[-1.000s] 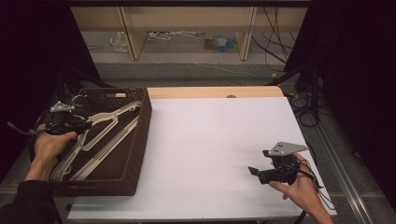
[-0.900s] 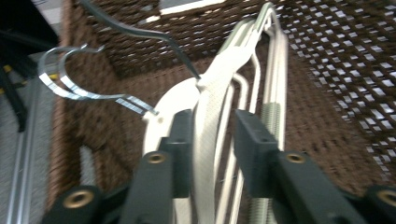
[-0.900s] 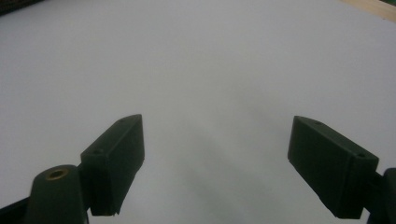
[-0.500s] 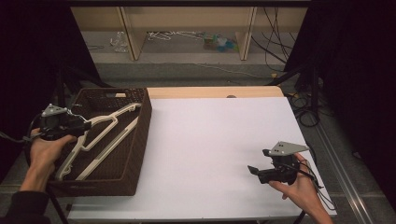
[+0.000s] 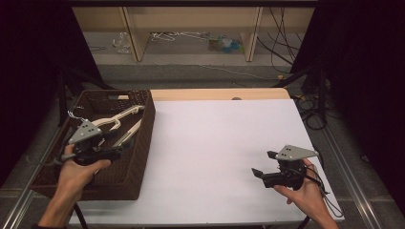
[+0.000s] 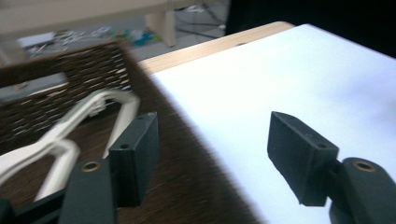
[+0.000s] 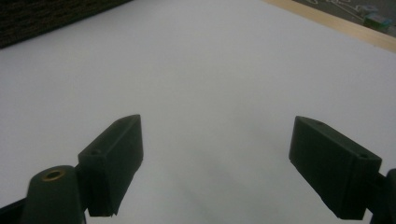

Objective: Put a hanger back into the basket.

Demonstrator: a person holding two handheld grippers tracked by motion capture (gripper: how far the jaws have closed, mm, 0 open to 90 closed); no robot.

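Cream wooden clothes hangers (image 5: 116, 122) lie in the dark brown woven wicker basket (image 5: 138, 157) at the table's left edge. Their long axes run diagonal, near-left to far-right, w/ a thin metal hook (image 5: 75, 114) at the far-left side. In my left gripper view the hangers' pale arms (image 6: 65, 135) sit just left of my left jaw, not touching it. My left gripper (image 5: 120, 149) hovers over the basket's middle, jaws wide apart, nothing btwn them, aimed right twd the white table top (image 5: 215, 143). My right gripper (image 5: 264, 163) is well apart, over the near-right of the table, jaws spread, empty, pointing left.
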